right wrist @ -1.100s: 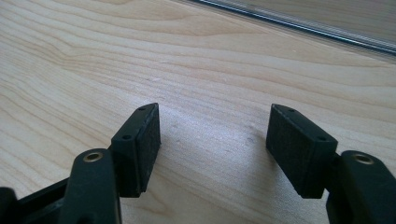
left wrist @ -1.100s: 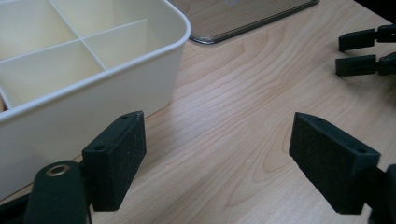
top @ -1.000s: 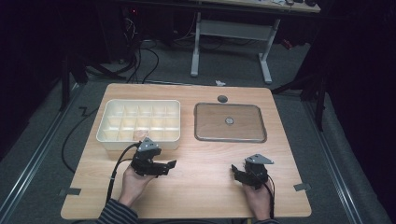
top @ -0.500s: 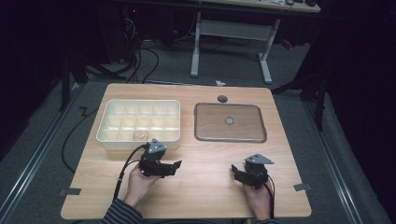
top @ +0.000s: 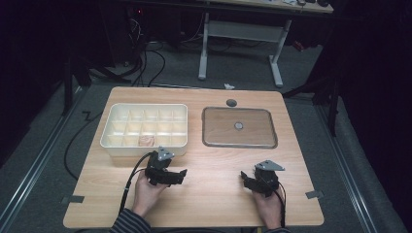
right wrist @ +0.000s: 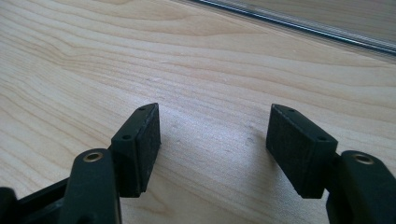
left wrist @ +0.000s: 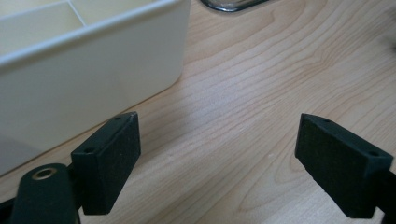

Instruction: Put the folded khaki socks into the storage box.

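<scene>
A: What sits toward the left edge of the tabletop?

B: A white compartment box, in the left half and nearer the far edge than the near one. One compartment in its near row holds a small pinkish thing; what it is I cannot tell.

A: And the left gripper?

B: Just in front of the box's near wall, close to its right near corner, held in the left hand. In the left gripper view its jaws stand wide apart with bare wood between them, and the box wall rises right beside the left jaw. The jaws have just been opening further; nothing is between them.

A: Moving right?

B: A clear flat lid with a dark rim lies in the right half, level with the box and well apart from it. A small dark disc lies beyond it, near the far edge.

A: The right gripper?

B: Near the front edge, in front of the lid, held in the right hand. Its jaws are apart too, with plain wood between them.
</scene>
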Action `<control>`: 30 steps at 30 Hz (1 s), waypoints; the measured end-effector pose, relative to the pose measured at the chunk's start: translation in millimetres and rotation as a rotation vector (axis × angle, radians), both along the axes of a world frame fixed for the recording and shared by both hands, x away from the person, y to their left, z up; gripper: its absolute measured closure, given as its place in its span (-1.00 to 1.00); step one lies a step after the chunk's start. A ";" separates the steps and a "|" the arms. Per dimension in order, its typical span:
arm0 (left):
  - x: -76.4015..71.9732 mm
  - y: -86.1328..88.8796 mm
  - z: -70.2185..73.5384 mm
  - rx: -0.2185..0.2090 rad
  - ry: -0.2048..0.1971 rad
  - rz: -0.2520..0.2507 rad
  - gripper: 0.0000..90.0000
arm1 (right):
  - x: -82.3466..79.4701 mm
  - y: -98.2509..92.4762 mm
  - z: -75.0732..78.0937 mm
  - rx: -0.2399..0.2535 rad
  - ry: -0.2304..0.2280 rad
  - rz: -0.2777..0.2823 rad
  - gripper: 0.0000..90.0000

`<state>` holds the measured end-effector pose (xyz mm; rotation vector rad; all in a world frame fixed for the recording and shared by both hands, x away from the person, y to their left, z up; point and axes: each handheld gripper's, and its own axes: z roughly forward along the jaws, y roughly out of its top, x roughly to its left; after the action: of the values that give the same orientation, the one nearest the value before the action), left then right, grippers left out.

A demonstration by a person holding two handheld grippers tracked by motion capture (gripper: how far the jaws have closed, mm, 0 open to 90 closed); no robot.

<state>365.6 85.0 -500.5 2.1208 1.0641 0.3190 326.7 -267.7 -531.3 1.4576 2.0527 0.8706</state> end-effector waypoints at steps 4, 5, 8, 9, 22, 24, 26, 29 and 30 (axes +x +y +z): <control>0.6 1.6 -4.9 -0.006 0.012 -0.008 -0.67 | 0.0 0.0 0.0 0.000 0.000 0.000 -0.21; 0.6 1.5 -5.8 -0.005 0.011 -0.009 -0.67 | 0.0 0.1 0.0 0.000 0.000 0.000 -0.22; 0.7 1.7 -9.4 0.005 0.013 -0.009 -0.66 | 0.1 -0.1 0.0 -0.002 -0.002 0.002 -0.22; 0.8 1.6 -10.6 0.015 0.012 -0.008 -0.66 | 0.1 -0.1 0.0 -0.002 -0.001 0.002 -0.22; 4.8 8.7 -24.0 0.031 0.007 0.033 -0.67 | 0.1 0.0 -0.1 -0.002 -0.002 0.003 -0.22; 5.4 10.0 -27.1 0.026 0.015 0.034 -0.67 | 0.1 0.0 0.0 -0.002 -0.001 0.003 -0.22; 5.7 11.3 -28.5 0.018 0.014 0.036 -0.67 | 0.1 0.0 0.0 -0.002 -0.002 0.003 -0.22; 7.0 12.0 -29.0 0.007 0.011 0.036 -0.66 | 0.1 0.0 0.0 -0.002 -0.002 0.003 -0.22; 7.2 11.9 -29.5 0.012 0.003 0.037 -0.66 | 0.1 0.0 0.0 -0.002 -0.002 0.003 -0.22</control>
<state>372.9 96.9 -530.0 2.1147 1.1066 0.3401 326.8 -267.7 -531.3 1.4528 2.0545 0.8700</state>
